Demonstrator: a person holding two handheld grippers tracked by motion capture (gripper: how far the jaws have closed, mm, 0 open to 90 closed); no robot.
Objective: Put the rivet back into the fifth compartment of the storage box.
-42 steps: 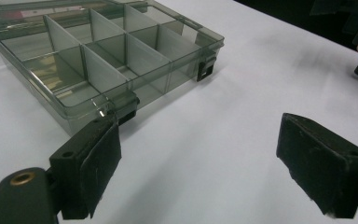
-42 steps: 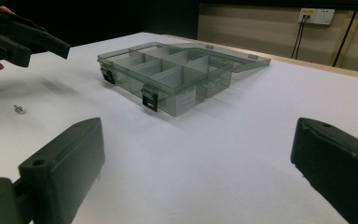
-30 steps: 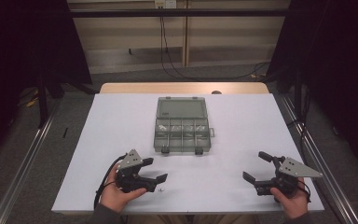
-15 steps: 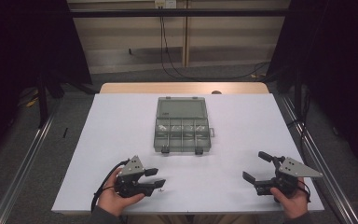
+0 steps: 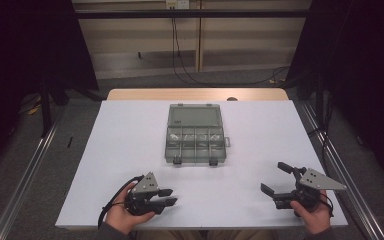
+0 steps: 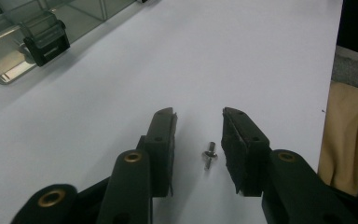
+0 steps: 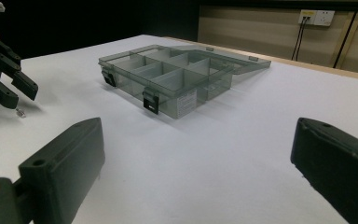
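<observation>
Left gripper view: left tongs (image 6: pixel 198 140) have just been closing around a small screw (image 6: pixel 209 155) lying on the white bench (image 6: pixel 242 56), pads not yet touching it. Right tongs (image 5: pixel 276 177) are held spread wide, nothing gripped

Screw (image 6: pixel 209 154) between left claw's (image 6: pixel 198 142) jaws

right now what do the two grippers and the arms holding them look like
Both grippers are black with two blocky jaws each. The left gripper carries a grey three-cornered plate on top, with a black cable looping from its rear; brass-coloured rivets dot its jaw arms. The right gripper has the same grey plate and dark body. Grey sleeves cover the person's wrists at the table's near edge.
</observation>
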